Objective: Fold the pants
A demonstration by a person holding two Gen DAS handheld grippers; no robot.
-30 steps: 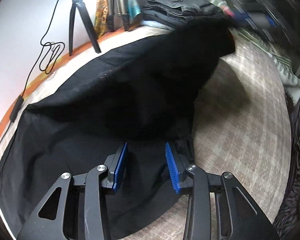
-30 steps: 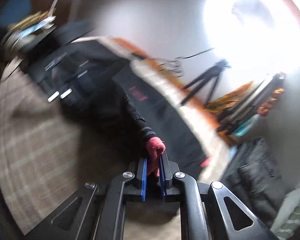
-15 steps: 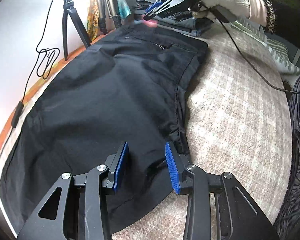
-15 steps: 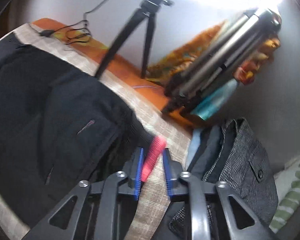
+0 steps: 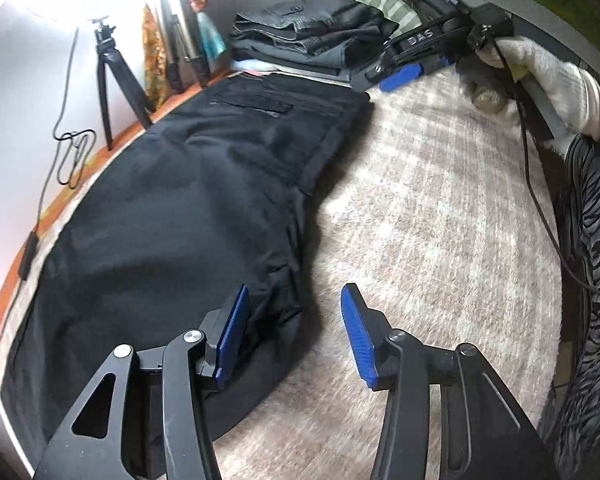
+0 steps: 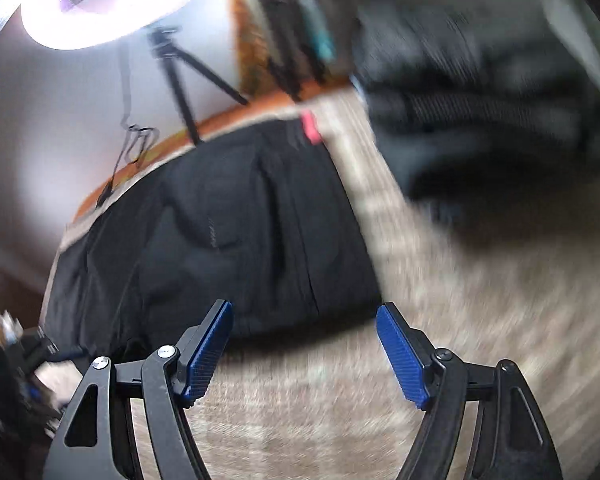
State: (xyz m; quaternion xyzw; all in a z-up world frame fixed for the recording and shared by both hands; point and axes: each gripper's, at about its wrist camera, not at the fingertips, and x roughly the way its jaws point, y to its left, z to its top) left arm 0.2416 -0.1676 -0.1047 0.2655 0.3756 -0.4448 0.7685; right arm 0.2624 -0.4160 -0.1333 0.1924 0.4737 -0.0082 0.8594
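Spread wide, both tools, pinching nothing. Left tool (image 5: 294, 334) hovered low at the bottom of the left wrist frame, one pad over the near edge of the pants (image 5: 172, 216), the other over bare bedspread (image 5: 420, 208). Right tool (image 6: 304, 350) likewise gaped at the bottom of its own blurred frame, just short of the pants (image 6: 236, 232), over bedspread (image 6: 340, 420).

Pants lay dark and flat across the left and centre of both frames, apparently doubled lengthwise, one leg on the other, pocket (image 5: 252, 106) up, a pink tag (image 6: 311, 126) at the far end. Judged partly done: first fold made, crosswise folds left.

Seen from the left, right tool (image 5: 400, 74) sat upper right, held level in a white-gloved hand (image 5: 548, 76), beside a stack of folded clothes (image 5: 308, 40). Tripod (image 5: 112, 80) stood upper left.
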